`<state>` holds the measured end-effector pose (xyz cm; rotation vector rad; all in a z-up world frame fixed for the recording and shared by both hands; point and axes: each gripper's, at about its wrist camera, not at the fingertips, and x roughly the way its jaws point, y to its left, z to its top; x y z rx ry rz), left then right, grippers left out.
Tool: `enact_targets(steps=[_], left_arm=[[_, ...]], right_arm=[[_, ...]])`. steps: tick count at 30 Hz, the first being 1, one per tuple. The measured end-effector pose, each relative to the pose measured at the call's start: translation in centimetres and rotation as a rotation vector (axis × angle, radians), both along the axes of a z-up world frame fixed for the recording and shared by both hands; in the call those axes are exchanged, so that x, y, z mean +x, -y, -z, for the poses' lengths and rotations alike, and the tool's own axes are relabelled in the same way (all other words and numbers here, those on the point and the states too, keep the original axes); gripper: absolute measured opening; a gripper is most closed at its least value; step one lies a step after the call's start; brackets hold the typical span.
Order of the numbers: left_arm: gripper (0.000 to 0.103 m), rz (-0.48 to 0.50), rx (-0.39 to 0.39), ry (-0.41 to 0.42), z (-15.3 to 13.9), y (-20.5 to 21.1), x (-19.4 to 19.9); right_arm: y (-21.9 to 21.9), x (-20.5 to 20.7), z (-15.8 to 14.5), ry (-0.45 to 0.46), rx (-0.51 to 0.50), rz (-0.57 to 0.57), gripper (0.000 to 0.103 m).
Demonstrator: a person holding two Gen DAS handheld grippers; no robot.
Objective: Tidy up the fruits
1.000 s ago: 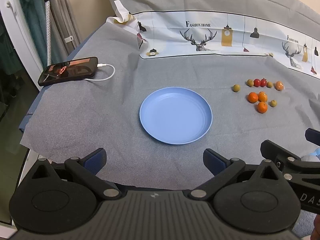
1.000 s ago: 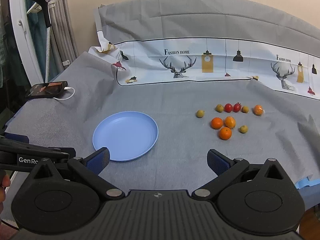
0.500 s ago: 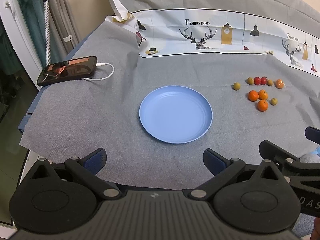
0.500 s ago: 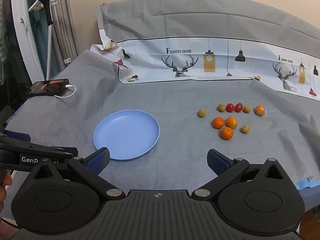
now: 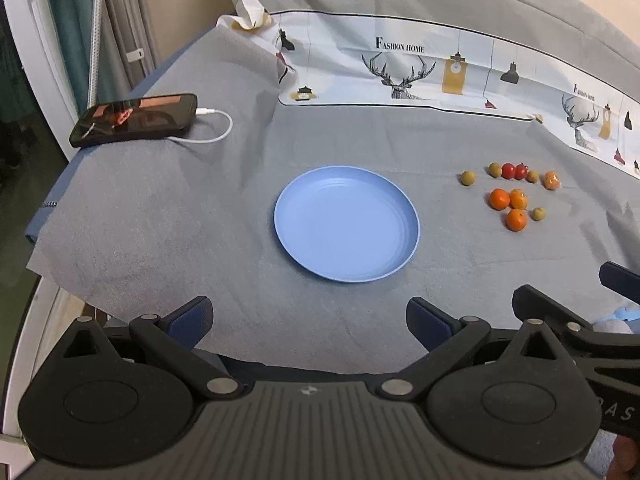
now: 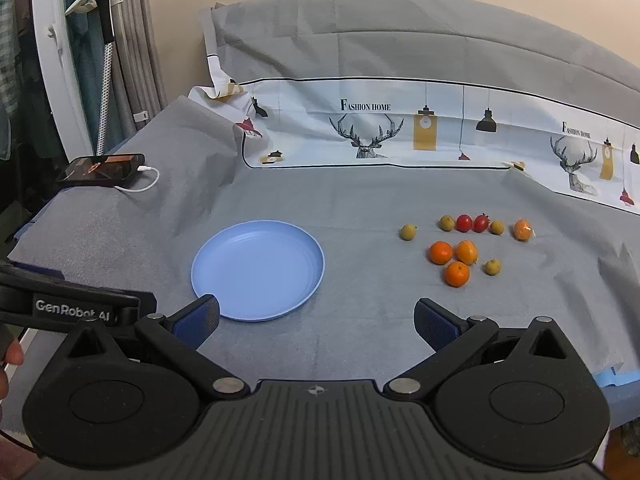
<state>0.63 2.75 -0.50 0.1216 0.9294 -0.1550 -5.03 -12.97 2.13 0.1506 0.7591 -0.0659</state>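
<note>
An empty blue plate (image 5: 346, 224) (image 6: 258, 270) lies on the grey cloth. To its right sits a cluster of small fruits: several oranges (image 5: 499, 199) (image 6: 441, 252), two red cherry tomatoes (image 5: 514, 171) (image 6: 472, 223) and several small yellow-green fruits (image 5: 467, 177) (image 6: 407, 231). My left gripper (image 5: 310, 322) is open near the front edge, well short of the plate. My right gripper (image 6: 316, 320) is open too, hovering just in front of the plate, with the fruits farther off to the right. Neither holds anything.
A black phone (image 5: 134, 119) (image 6: 102, 169) with a white cable lies at the far left edge. A printed white cloth (image 5: 440, 76) (image 6: 400, 136) rises along the back. The table drops off at the left and front. The other gripper's body shows at each view's side.
Both views have shifted slightly: the plate and fruits sit a touch higher in the left view and lower in the right view. Both grippers remain open and empty.
</note>
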Motion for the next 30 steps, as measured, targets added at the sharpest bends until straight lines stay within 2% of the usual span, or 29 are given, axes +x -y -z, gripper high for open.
enact_targets(steps=[5, 8, 14, 16, 19, 21, 25, 30], left_arm=[[0.103, 0.0, 0.052, -0.022, 0.7, 0.6, 0.8], [0.103, 0.01, 0.053, -0.028, 1.0, 0.8, 1.4], [0.103, 0.029, -0.03, 0.009, 1.1, 1.1, 3.1], [0.103, 0.042, -0.073, -0.014, 1.4, 1.8, 4.2], [0.103, 0.052, -0.076, -0.082, 2.1, 4.1, 6.3], [0.103, 0.076, -0.048, -0.09, 2.8, 6.1, 7.5], [0.103, 0.149, 0.064, -0.09, 4.6, 10.0, 9.6], [0.103, 0.176, 0.142, -0.104, 6.8, 14.1, 12.5]], right_arm=[[0.3, 0.8, 0.4, 0.002, 0.021, -0.005, 0.103], [0.9, 1.3, 1.0, 0.007, 0.049, 0.013, 0.103], [4.4, 2.6, 3.4, 0.017, 0.094, 0.151, 0.103], [6.2, 2.7, 4.8, 0.023, 0.067, 0.216, 0.103], [9.2, 3.2, 7.3, 0.007, 0.022, 0.294, 0.103], [11.6, 4.2, 9.7, -0.009, -0.001, 0.348, 0.103], [15.8, 7.6, 14.5, -0.08, 0.008, 0.412, 0.103], [18.7, 13.0, 20.1, -0.146, 0.012, 0.386, 0.103]])
